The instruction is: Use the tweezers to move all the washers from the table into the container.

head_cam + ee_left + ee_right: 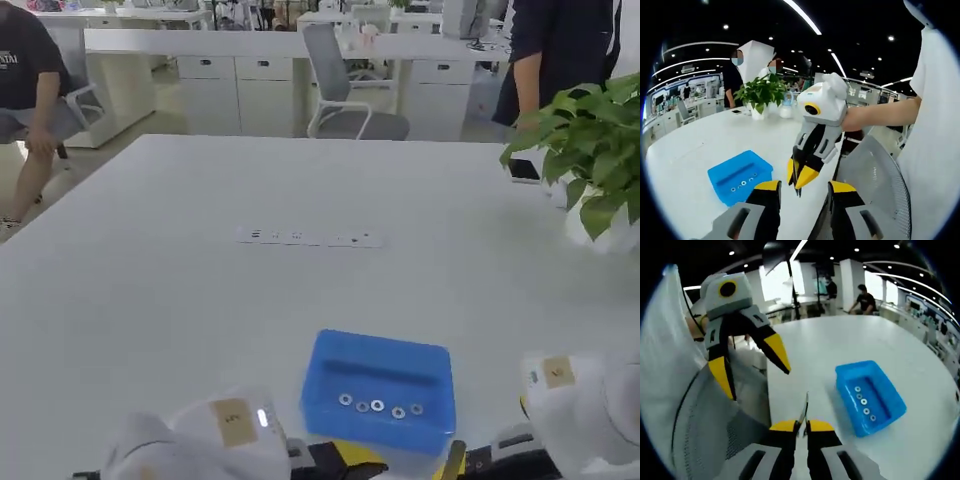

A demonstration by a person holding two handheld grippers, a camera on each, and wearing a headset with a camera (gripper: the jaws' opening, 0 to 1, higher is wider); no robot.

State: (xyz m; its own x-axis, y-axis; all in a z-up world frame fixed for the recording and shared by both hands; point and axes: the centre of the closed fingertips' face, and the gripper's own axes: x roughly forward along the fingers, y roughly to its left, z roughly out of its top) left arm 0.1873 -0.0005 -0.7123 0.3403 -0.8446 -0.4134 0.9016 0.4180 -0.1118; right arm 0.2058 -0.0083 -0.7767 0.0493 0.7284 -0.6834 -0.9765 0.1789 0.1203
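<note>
A blue container [380, 365] stands near the front edge of the white table [200, 290], and several washers [378, 405] lie in a row inside it. My right gripper [802, 427] is shut on thin metal tweezers [804, 412] that point toward the table, with the container [870, 397] ahead to the right. In the left gripper view, my left gripper [804, 187] stands open with nothing between its jaws. It faces the right gripper [800, 175] just off the table's edge. The container [740, 175] lies ahead to the left. Both grippers [345, 458] [455, 462] peek in at the bottom of the head view.
A white power strip [310, 237] lies mid-table. At the right edge a potted plant [600, 140] stands with a phone [525, 170] beside it. A person sits at the far left, another stands behind the table's right corner, and an office chair [345, 100] is behind it.
</note>
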